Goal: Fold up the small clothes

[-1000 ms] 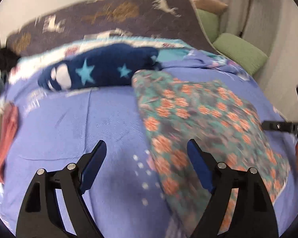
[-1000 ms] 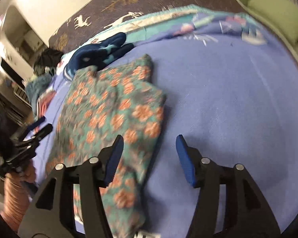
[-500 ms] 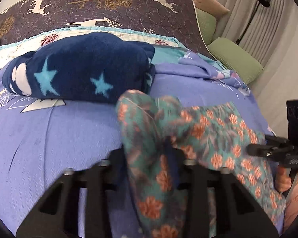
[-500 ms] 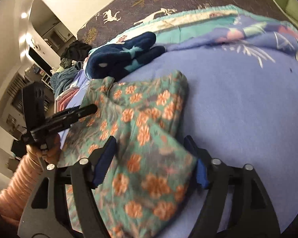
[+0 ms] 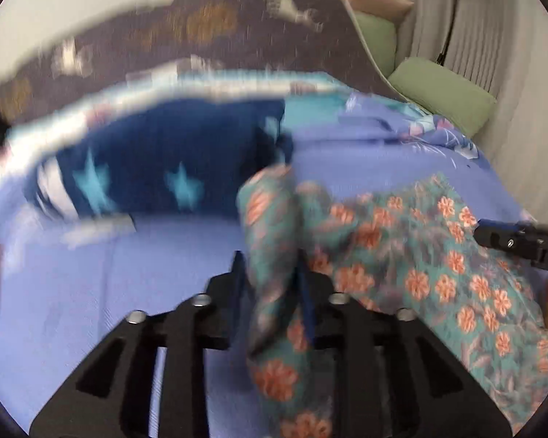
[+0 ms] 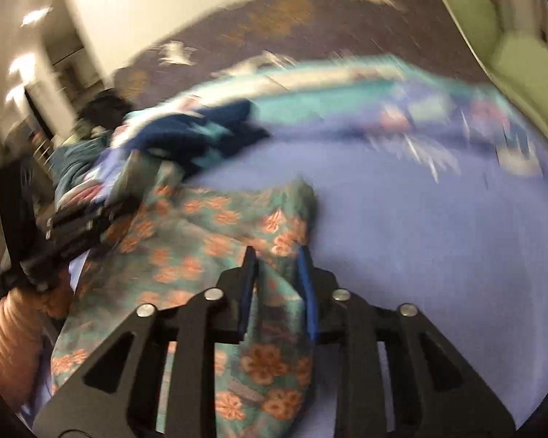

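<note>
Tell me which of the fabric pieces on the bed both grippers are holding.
The teal garment with orange flowers: left gripper and right gripper each pinch a fold. The navy star blanket lies untouched behind it.

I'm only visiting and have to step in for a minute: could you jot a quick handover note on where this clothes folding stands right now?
Left hand-held gripper: clamped on a bunched edge of the floral garment; its jaws have just eased slightly wider, cloth between them.
Right hand-held gripper: shut on the garment's other edge.
The garment lies on the blue bedsheet, with a navy star blanket behind it.
Done: both edges gripped.
Left: carry the fold over, flatten, release.
</note>
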Tool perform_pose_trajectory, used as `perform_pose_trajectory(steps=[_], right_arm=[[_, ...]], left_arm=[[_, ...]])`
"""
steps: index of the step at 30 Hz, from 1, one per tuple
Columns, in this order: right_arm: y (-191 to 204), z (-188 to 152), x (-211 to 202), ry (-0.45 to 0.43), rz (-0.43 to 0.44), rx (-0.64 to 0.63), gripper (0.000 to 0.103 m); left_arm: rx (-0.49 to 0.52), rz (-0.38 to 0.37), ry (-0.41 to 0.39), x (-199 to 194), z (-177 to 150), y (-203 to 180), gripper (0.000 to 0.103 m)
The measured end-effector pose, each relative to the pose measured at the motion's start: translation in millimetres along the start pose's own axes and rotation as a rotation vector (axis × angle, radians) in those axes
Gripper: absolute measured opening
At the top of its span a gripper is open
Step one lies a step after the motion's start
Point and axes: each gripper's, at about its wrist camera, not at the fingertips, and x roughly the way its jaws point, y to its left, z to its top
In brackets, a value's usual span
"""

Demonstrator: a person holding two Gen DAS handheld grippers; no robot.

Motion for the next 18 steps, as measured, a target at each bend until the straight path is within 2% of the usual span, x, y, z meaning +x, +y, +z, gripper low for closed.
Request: perform_pose_trajectory(steps=[1,2,3,4,10,12,16,18], right_arm=[[-7.3,-1.9,-3.9,0.002,0.038,0.033,0.033],[-10.9,-2.3,-9.3,0.005,0.051,0.044,0.037],[-11.7,-2.9,-15.0,0.003,0.05,0.04,0.048],[-12.5,-4.5,-20.6,0.001,0.047,0.033,0.051],[-8.8,-42.8,-64.5,0.051,0.083,0.014,0.059],[-4.2,-66.9,-83.8,0.069,0.087,0.018,0.061],[4.3,-107.7,-113.7,0.085,0.123,0.064,0.062],[8.3,-122.4,-126.0,0.087,0.127,0.077,0.063]], left_arm=[[-0.052,-0.022,-0.02,-8.5,-1.3,8.5,0.045],[-0.092,-0.039,-0.033,-17.4,-2.4,15.5,0.059],[-0.11,-0.054,-0.032,-23.3,-3.8,19.9,0.06],[-0.117,-0.076,-0.021,-30.1,-6.5,23.0,0.06],[-0.065,-0.157,0.011,-80.3,-54.0,20.3,0.06],[-0.051,-0.189,0.042,-88.7,-70.5,14.3,0.06],[-0.017,-0.193,0.068,-103.0,-99.1,2.7,0.063],[-0.035,-0.191,0.053,-111.0,-108.7,3.6,0.066]])
